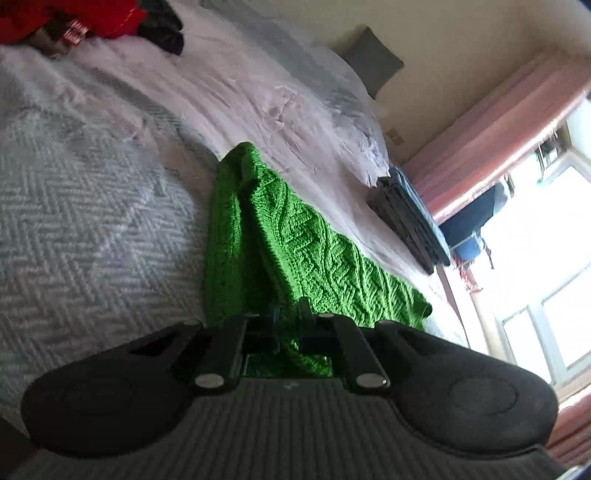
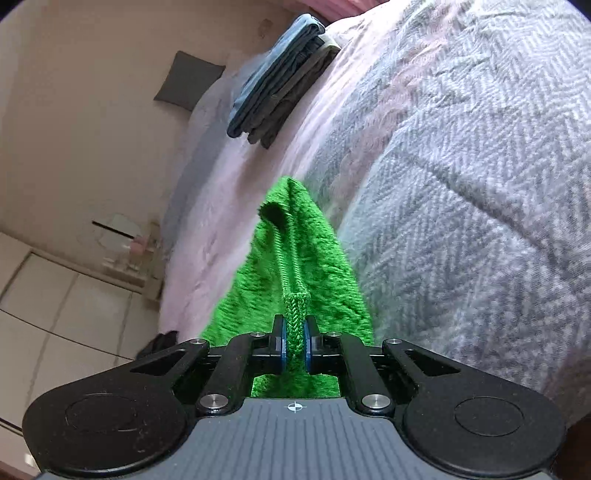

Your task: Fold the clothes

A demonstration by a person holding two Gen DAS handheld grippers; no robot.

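In the left wrist view, the left gripper [image 1: 287, 325] sits at the near edge with its jaws drawn close together on a bunched edge of the green knitted garment [image 1: 295, 251]; the pads are mostly hidden by the wool, so the grip reads as pinched tight on the cloth. From the jaws the garment runs away over the bed [image 1: 240, 92], one part spread flat to the right with its cable pattern showing, another part folded in a darker ridge to the left. It lies on pale pink bedding, with a grey herringbone blanket [image 1: 81, 206] just to its left. A stack of folded dark clothes [image 1: 410, 218] rests near the right edge of the bed, well apart from the green knit. At the far left a red garment [image 1: 74, 16] and a dark item [image 1: 164, 27] lie on the bed, and a grey cushion [image 1: 373, 61] leans against the far wall. A bright window [image 1: 535, 258] fills the right side. In the right wrist view, the right gripper [image 2: 294, 343] is nearly closed, its blue pads [image 2: 282, 345] pressing both sides of a thick knitted edge of the green garment [image 2: 295, 258], which rises from the jaws to a peak further off. The herringbone blanket [image 2: 461, 203] covers the right, and the folded stack [image 2: 280, 77] lies far away on the pink bedding, with the cushion [image 2: 188, 81] to its left.
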